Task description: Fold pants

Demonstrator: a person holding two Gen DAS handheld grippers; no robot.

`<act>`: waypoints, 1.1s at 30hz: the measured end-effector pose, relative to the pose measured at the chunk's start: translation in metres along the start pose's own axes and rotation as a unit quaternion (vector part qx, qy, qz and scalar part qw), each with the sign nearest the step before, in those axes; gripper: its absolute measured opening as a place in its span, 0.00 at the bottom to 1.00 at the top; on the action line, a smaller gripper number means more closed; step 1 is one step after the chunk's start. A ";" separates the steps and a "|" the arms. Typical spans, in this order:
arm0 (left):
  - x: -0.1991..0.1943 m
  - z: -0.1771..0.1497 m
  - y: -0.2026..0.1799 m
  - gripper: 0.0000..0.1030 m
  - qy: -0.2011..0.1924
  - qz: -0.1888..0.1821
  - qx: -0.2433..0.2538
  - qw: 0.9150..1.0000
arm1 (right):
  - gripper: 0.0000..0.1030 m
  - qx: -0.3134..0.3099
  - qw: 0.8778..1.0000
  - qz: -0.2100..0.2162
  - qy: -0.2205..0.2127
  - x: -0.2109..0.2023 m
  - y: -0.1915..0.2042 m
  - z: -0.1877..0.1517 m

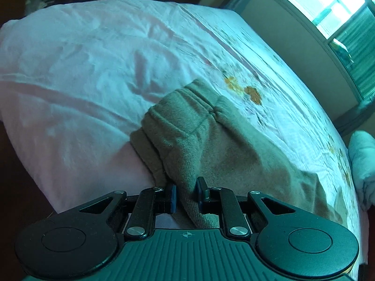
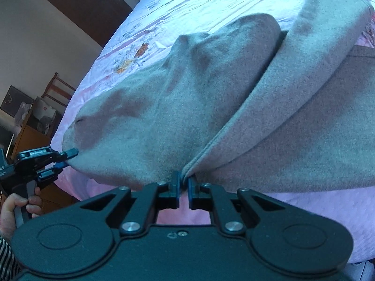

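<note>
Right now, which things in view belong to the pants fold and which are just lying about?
In the job:
- pants, grey fleece, on the bed
- left tool, shut on the pants
- right tool, shut on a pants edge
- pink bedsheet, the work surface

Lying about:
- white bundle at the bed's edge
- wooden chair
- window

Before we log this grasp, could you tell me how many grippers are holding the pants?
2: the left gripper pinches the pants near the waistband, and the right gripper is clamped on a folded edge at the bed's near side.
</note>
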State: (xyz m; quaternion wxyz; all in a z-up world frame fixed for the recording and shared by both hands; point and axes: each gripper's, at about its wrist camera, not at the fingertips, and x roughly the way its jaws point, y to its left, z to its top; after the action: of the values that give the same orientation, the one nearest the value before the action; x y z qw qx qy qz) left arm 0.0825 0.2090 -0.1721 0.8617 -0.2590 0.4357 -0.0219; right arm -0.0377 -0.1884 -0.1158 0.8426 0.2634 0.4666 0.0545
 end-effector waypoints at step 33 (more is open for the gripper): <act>0.016 -0.155 -0.207 0.45 0.154 -0.075 0.229 0.958 | 0.20 0.025 0.992 -0.098 -0.074 -0.061 -0.063 0.048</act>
State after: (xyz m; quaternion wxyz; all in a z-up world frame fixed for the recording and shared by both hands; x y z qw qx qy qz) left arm 0.0129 -0.0402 -0.1627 0.8165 -0.0803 0.5254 -0.2254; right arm -0.0420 -0.2817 -0.0806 0.8692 0.2409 0.4275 -0.0600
